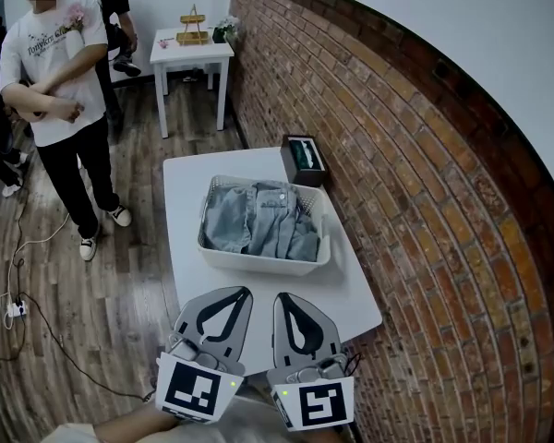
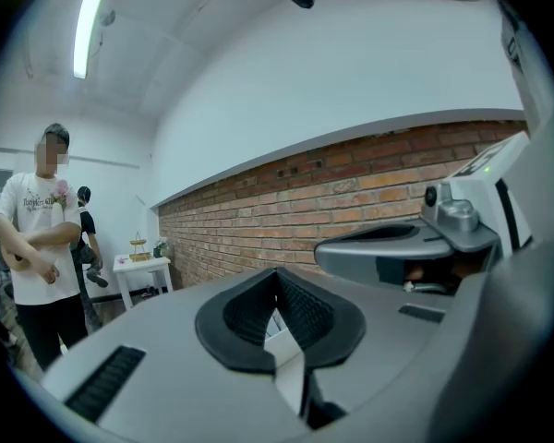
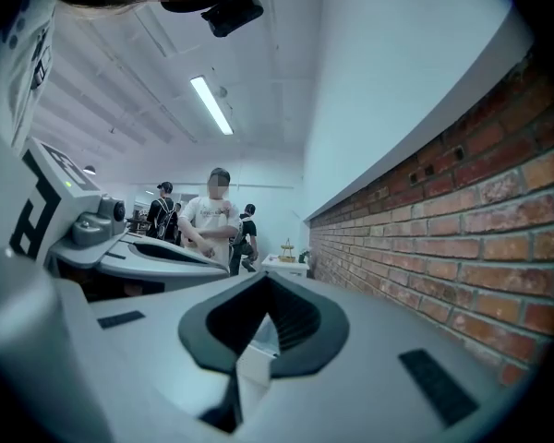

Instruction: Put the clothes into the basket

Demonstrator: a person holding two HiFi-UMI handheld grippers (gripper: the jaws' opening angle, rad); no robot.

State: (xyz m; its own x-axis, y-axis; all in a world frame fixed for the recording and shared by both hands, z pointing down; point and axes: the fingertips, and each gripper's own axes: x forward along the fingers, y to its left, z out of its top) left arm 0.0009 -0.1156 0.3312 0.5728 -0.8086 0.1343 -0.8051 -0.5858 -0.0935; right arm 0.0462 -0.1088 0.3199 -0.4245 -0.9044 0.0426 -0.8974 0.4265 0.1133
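Clothes are lodged in basket, 12 o'clock. Left gripper and right gripper are clenched empty (6 o'clock). Risk: basket could be shoved if the grippers are thrust forward.

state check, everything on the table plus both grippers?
basket: upright on the table, holding clothes
clothes: denim, lying inside the basket, none hanging over the rim
dark box: at the table's far right corner, behind the basket
left gripper: shut, empty, over the table's near edge
right gripper: shut, empty, beside the left one
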